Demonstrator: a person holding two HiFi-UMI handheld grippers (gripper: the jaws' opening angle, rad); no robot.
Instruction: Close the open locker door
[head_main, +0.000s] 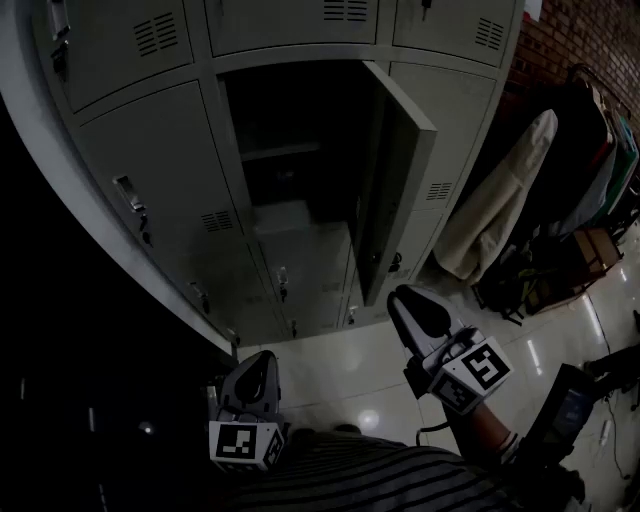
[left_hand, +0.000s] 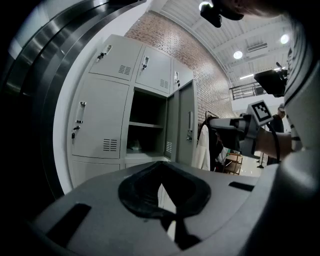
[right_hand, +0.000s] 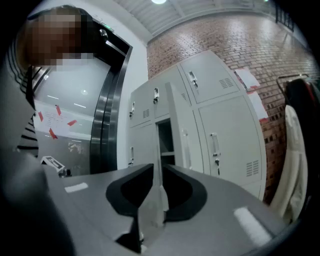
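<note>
Right gripper (head_main: 405, 303): the jaws stand a narrow slit apart with nothing between them. It is held out in front of the person, pointing toward the lockers, with its marker cube (head_main: 472, 372) at the rear.
Left gripper (head_main: 262, 368): the jaws meet at the tips and are empty. It is held low and close to the body, well back from the lockers, and a second marker cube (head_main: 245, 445) sits behind it.
Person: a forearm shows behind the right gripper, and a striped shirt (head_main: 370, 478) runs along the bottom edge of the head view.
Locker door (head_main: 398, 180): open, standing out from the locker front at the right side of its compartment.
Gripper to door: the right gripper is near the door's lower free corner but apart from it. In the right gripper view the door's edge shows through the slit between the jaws.
Compartment (head_main: 290, 120): dark inside, with a shelf (head_main: 282, 152) across it.
Locker bank (head_main: 150, 150): grey, and the other doors are shut, with vents and handles.
Beside the lockers: a white coat (head_main: 500, 200) hangs to the right, in front of a brick wall (head_main: 575, 40).
Floor (head_main: 345, 360): pale and glossy.
</note>
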